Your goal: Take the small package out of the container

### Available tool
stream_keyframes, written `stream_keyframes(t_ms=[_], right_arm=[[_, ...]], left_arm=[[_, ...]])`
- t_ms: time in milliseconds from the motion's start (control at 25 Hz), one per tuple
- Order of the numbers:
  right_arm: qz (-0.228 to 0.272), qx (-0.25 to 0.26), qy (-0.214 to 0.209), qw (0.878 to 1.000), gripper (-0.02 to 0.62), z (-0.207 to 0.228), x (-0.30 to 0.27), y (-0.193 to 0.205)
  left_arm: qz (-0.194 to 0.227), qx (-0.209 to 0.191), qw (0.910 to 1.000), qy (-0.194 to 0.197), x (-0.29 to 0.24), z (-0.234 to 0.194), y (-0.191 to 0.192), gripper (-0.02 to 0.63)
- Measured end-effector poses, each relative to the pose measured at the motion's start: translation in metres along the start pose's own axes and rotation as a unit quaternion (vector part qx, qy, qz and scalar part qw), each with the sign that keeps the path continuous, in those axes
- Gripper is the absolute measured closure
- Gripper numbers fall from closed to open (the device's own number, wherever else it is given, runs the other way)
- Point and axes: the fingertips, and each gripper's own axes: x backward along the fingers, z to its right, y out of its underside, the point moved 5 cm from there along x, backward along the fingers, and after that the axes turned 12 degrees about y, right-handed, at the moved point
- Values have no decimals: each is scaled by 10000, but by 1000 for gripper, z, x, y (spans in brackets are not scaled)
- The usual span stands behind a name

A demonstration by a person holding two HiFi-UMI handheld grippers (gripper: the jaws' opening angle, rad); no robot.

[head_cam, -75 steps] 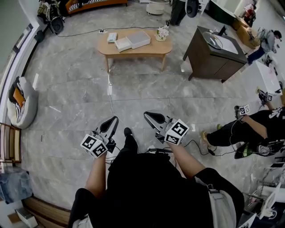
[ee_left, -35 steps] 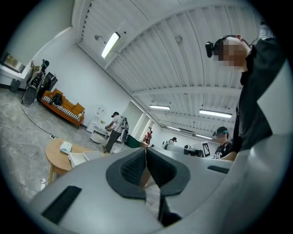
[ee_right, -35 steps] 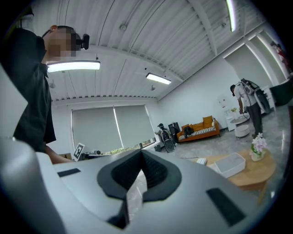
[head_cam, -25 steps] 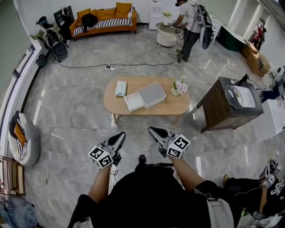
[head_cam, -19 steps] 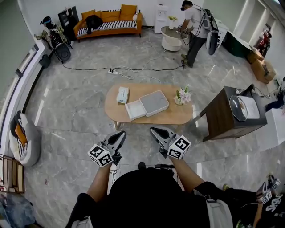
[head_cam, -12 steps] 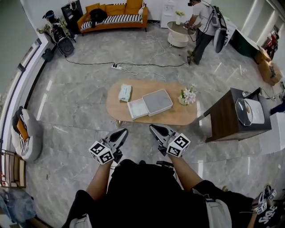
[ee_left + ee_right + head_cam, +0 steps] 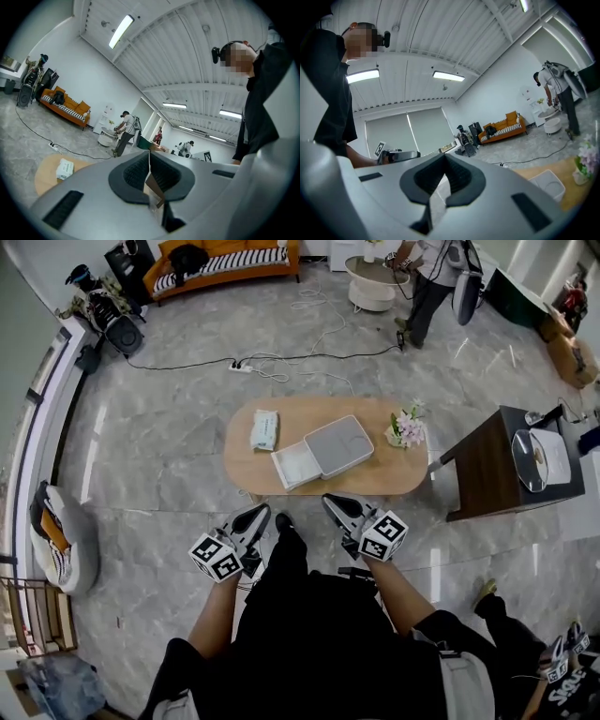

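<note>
The oval wooden worktop (image 7: 370,476) lies ahead of both my pairs of jaws, near but not yet under them. I judge the step in hand to be the approach. The first thing is to close in until the top sits squarely below my reach, without clipping its near edge.

Straight ahead, between my two pairs of jaws, sits the flat white container with the grey lid (image 7: 339,444). Its open white tray half (image 7: 295,467) lies toward my left jaws. From here I cannot tell whether anything lies in that tray. A small pale soft packet (image 7: 265,429) lies on the worktop ahead and to the left of my left jaws, beside the container but apart from it. If that is the task's package it is outside already, so I should look down into the tray before committing.

My left gripper (image 7: 255,515) has its jaws pressed together with nothing between them. My right gripper (image 7: 335,504) is the same, pads meeting and empty. Both must spread before coming down. I would steady the container by its lid or wall with one pair and lower the other from above over the package, jaws spread a little wider than it. Then I would pinch gently across its short side, since a soft pack will probably crumple or slip if caught at a corner. After that, lift straight up, clear of the tray wall.
</note>
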Motion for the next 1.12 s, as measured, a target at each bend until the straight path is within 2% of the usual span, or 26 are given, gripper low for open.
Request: stream_keyframes(t_ms=[120, 400, 640, 720, 800, 960, 1040, 1120], right_arm=[[-163, -20, 114, 9998, 584, 18, -31, 0], [-843, 296, 199, 9958, 583, 60, -120, -9], [-1527, 466, 384, 9864, 581, 103, -183, 8], [-1816, 591, 338, 9810, 554, 117, -206, 20], [-2139, 744, 290, 9736, 501, 131, -227, 36], [-2922, 1027, 96, 9508, 483, 157, -258, 80], [-3355, 1221, 1, 9341, 480, 172, -275, 108], [-3837, 1465, -130, 9117, 469, 185, -288, 140]], left_arm=[[-78, 97, 9999, 61, -12, -40, -6, 586], [-182, 98, 9997, 119, -41, -129, -33, 586], [-650, 198, 9975, 216, -61, -195, -25, 586], [-724, 279, 9967, 236, -65, -221, -20, 586], [-741, 436, 9961, 206, -66, -246, -9, 586], [-721, 933, 9930, -46, -61, -282, 31, 586], [-730, 1071, 9914, -167, -59, -298, 50, 586], [-729, 1210, 9896, -285, -57, -310, 70, 586]])
